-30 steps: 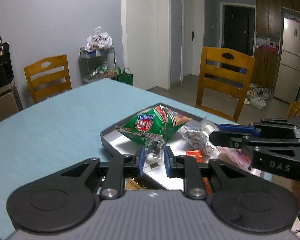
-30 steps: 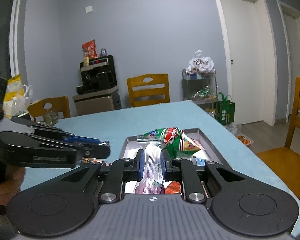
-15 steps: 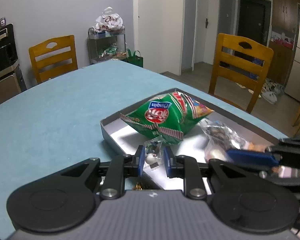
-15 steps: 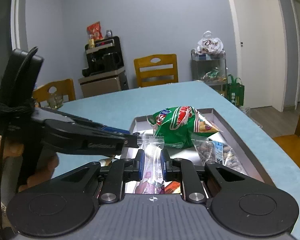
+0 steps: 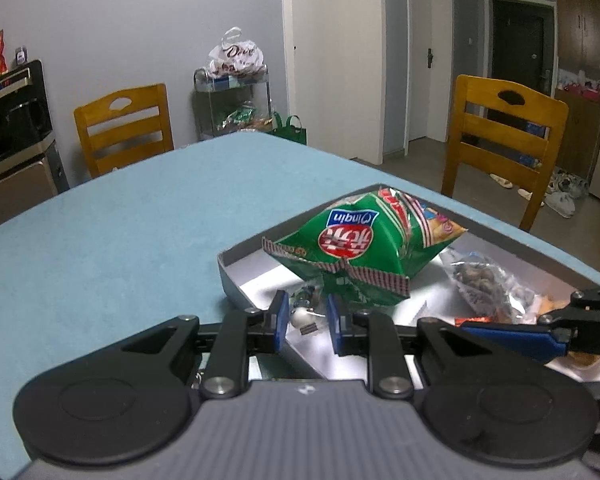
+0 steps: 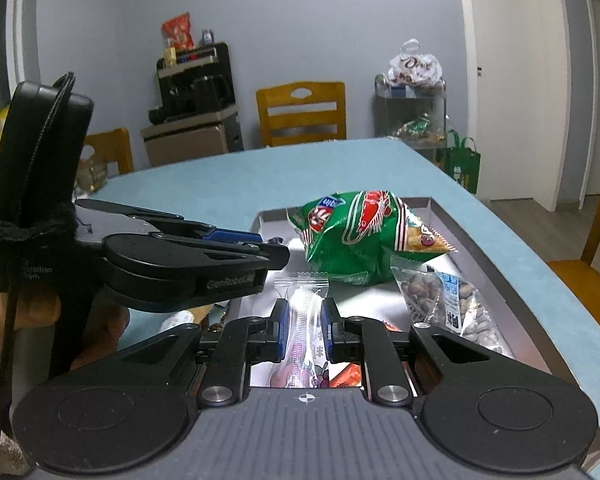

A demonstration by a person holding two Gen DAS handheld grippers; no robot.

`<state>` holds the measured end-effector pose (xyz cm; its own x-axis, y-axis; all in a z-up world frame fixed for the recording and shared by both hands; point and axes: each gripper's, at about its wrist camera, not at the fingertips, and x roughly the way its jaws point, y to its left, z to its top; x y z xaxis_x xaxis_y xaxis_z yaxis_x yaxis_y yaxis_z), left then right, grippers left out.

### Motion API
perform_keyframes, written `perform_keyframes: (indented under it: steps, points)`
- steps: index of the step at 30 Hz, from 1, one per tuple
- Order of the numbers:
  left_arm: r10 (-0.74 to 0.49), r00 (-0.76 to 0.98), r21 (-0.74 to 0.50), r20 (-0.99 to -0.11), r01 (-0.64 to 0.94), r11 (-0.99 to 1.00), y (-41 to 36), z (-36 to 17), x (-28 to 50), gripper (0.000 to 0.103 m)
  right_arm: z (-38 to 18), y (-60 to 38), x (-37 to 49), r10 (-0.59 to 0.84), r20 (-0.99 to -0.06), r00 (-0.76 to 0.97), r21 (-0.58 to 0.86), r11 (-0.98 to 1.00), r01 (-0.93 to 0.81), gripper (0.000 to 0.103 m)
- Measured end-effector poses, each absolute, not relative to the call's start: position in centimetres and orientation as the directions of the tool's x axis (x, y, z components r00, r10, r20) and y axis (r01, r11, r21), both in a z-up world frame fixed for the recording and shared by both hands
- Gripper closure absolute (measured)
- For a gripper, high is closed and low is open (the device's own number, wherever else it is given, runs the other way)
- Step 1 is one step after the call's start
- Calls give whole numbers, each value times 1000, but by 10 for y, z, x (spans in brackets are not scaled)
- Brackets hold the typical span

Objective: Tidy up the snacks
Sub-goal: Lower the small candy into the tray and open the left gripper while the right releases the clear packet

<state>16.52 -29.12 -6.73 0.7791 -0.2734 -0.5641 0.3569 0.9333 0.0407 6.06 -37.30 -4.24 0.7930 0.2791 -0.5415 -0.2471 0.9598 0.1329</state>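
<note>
Snacks lay in the grey tray [image 6: 476, 240] on the blue table [image 5: 140, 232]: a green chip bag [image 6: 360, 236] at the far end, a nut packet [image 6: 440, 300] beside it. Each tong was clamped on one item: the left gripper [image 5: 308, 316] on a small clear packet [image 5: 306, 308], the right gripper [image 6: 305, 328] on a long clear sachet [image 6: 304, 304]. Judged step: carrying both over the tray. Next move called for setting each down in a free spot, then opening the jaws.

Left wrist view: rides behind my left tongs [image 5: 307, 322], looking low across the bench [image 5: 140, 240] toward the doorways. Right wrist view: behind my right tongs [image 6: 305, 322], facing the grey wall. Both close over the tray [image 5: 236, 264], sharing the green snack bag [image 5: 364, 248] [image 6: 356, 236]
</note>
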Motion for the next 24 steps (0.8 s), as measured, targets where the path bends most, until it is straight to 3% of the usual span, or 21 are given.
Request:
perform_keyframes:
  steps: [24]
  points:
    - [-297, 769, 12, -566, 368, 930, -296, -80, 166, 84, -49, -365, 71, 266, -567, 780, 113, 963, -246, 81]
